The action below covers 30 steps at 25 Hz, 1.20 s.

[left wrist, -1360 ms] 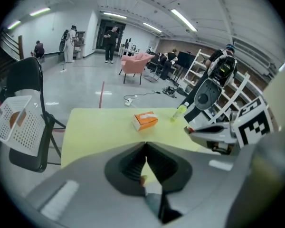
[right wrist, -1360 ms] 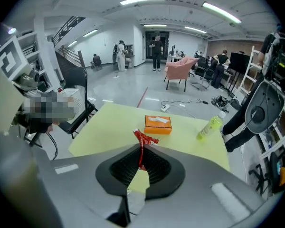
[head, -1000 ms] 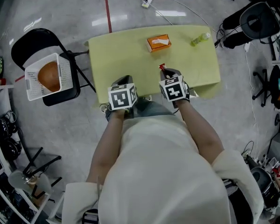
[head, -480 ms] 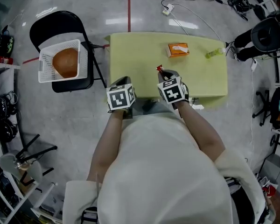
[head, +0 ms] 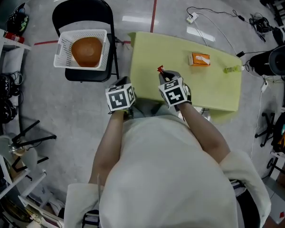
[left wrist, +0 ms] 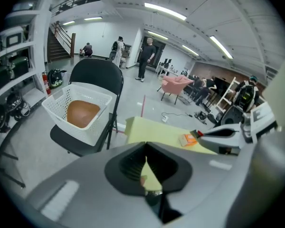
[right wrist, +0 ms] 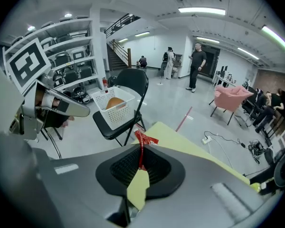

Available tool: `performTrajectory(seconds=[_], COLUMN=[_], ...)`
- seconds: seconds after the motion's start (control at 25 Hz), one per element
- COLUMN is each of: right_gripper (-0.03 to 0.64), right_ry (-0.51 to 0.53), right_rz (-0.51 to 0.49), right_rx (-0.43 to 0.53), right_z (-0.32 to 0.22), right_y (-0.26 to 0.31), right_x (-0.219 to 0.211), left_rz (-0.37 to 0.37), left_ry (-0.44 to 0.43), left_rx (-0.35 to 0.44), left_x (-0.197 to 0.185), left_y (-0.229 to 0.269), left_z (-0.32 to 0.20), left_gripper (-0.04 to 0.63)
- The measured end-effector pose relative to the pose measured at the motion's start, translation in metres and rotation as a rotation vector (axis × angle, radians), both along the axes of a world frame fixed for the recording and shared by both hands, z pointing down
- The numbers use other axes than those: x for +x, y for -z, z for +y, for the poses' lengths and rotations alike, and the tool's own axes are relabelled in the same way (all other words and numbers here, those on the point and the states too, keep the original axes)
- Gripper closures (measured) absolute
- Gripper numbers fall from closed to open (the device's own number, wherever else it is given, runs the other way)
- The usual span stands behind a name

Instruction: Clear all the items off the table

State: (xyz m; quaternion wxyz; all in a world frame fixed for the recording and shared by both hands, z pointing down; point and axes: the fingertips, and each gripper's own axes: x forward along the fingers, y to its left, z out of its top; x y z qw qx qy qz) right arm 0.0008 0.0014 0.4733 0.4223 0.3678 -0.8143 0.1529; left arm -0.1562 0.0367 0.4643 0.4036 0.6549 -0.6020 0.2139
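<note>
The surface point(head: 213, 91) is yellow-green, the box point(head: 199, 59) orange, the wrapper point(right wrist: 140, 146) red. The basket point(head: 61, 50) is white lattice, the chair point(head: 84, 11) black.

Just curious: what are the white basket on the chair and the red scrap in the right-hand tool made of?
The white basket looks like moulded plastic: matte, with lattice-holed walls. The red scrap seems thin plastic or foil film, crinkled, slightly glossy; unclear which.

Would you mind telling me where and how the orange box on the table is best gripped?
Judging by its pose, take the orange box across its shorter width, coming down from above: it lies flat on the table, with bare surface around it.
</note>
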Motion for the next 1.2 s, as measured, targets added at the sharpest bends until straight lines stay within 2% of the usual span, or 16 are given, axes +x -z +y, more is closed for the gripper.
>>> performTrajectory(seconds=[0.6, 1.2], right_gripper=[0.6, 0.6], right_ry=[0.151, 0.212], right_rz=[-0.017, -0.019], right_rx=[-0.013, -0.056], right_z=[-0.023, -0.045], right_y=[-0.001, -0.017], right_x=[-0.133, -0.234], left_rz=[0.003, 0.017], left_ry=[0.169, 0.22], left_rx=[-0.033, -0.072], left_x=[-0.123, -0.203], left_y=[-0.012, -0.027], left_z=[0.005, -0.009], left_gripper=[0.584, 0.584])
